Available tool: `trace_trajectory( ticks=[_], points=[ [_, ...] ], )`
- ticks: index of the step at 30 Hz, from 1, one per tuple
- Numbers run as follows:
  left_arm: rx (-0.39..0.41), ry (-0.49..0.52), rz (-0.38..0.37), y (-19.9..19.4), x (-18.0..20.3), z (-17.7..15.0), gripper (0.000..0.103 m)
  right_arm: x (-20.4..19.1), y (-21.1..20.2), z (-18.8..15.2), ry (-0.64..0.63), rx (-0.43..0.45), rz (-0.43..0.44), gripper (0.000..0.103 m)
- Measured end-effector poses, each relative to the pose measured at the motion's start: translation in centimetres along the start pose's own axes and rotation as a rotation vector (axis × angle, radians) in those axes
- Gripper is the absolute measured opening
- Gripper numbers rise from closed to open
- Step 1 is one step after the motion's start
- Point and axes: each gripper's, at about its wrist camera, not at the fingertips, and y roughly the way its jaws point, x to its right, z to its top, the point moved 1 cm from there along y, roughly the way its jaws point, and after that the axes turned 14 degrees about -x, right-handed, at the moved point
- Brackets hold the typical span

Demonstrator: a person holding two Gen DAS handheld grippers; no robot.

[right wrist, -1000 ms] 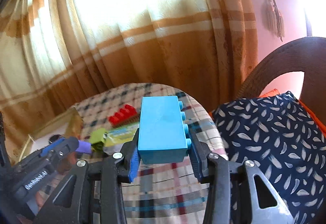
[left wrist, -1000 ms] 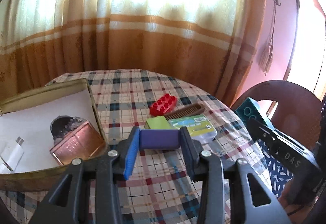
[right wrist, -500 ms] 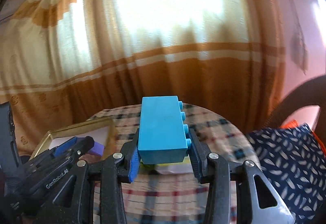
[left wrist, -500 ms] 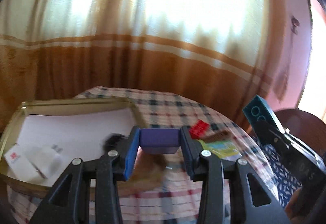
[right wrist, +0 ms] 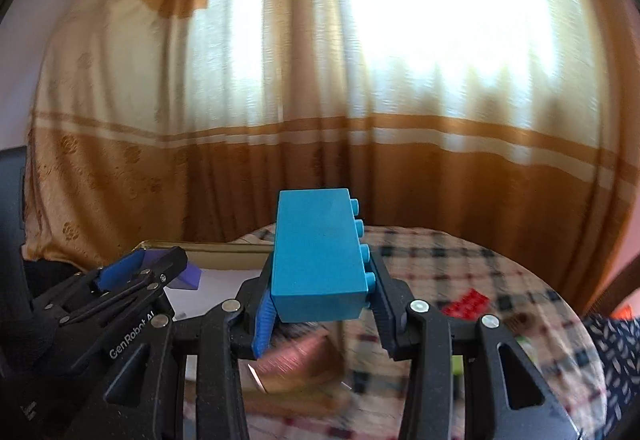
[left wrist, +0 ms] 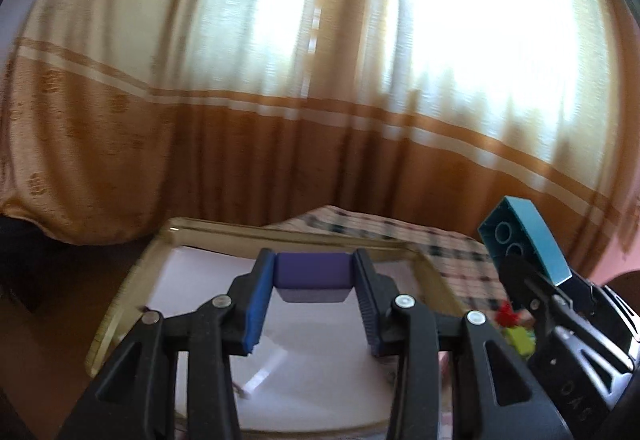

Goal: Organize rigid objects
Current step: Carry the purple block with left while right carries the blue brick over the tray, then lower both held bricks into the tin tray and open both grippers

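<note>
My left gripper (left wrist: 312, 292) is clamped on a small purple rectangular block (left wrist: 313, 276), pads pressed to both its ends, held up in the air over the white-lined gold tray (left wrist: 432, 276). Right gripper (right wrist: 320, 304) grips a big cyan plastic building brick (right wrist: 320, 260), studs facing right, above the tray's edge & the checked tablecloth (right wrist: 460, 264). Red studded brick (right wrist: 466, 303) lies on the cloth to the right. Copper-coloured box (right wrist: 296, 360) sits under the right jaws, blurred.
</note>
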Motion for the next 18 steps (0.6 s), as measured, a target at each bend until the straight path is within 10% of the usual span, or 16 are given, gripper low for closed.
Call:
trace_trajectory(
  ticks=[18],
  points=[
    [-0.104,-0.063,0.136,3.5,-3.6,0.3,0.039,-3.9,5.4,-0.7,-0.118,-0.08,-0.051,0.045]
  ],
)
